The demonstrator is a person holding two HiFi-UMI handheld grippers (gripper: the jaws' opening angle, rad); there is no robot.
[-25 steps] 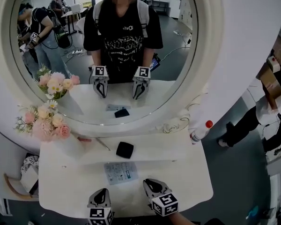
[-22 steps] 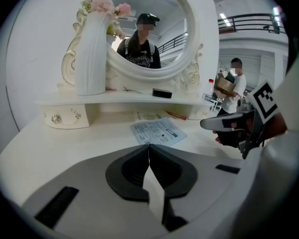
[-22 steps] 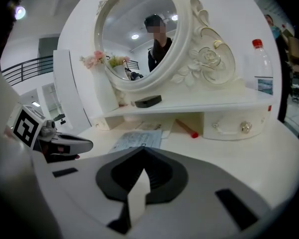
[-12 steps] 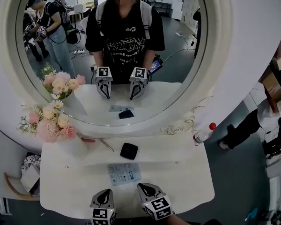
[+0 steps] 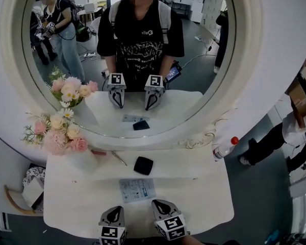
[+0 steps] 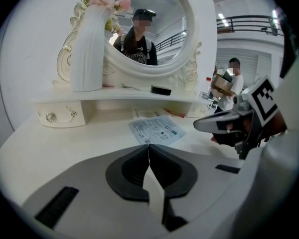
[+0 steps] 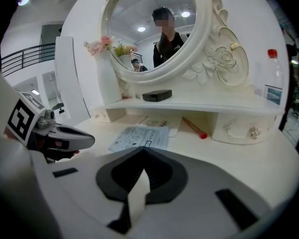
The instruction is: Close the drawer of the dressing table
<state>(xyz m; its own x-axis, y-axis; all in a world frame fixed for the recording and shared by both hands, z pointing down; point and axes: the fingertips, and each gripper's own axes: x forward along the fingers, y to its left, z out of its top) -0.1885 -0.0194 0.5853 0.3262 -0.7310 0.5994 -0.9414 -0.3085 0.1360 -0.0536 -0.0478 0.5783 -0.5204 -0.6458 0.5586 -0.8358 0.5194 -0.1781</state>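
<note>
The white dressing table stands in front of the person, with a big round mirror at its far side. Both tools hover over the near edge of the table top, side by side and just apart. The left gripper has its jaws pressed together with nothing between them. The right gripper also has its jaws pressed together and is empty.

A raised shelf runs along the far side, under the mirror. Below it there is one small drawer at each end, each with round knobs: the left drawer and the right drawer. Both fronts look pushed in, and both are well apart from the grippers.

On the table top, beyond the grippers, lies a printed leaflet. A red pen lies under the shelf, near the right drawer. On the shelf rest a small black case and, at the left, a white vase with pink flowers. A bottle with a red cap stands at the right end.
</note>
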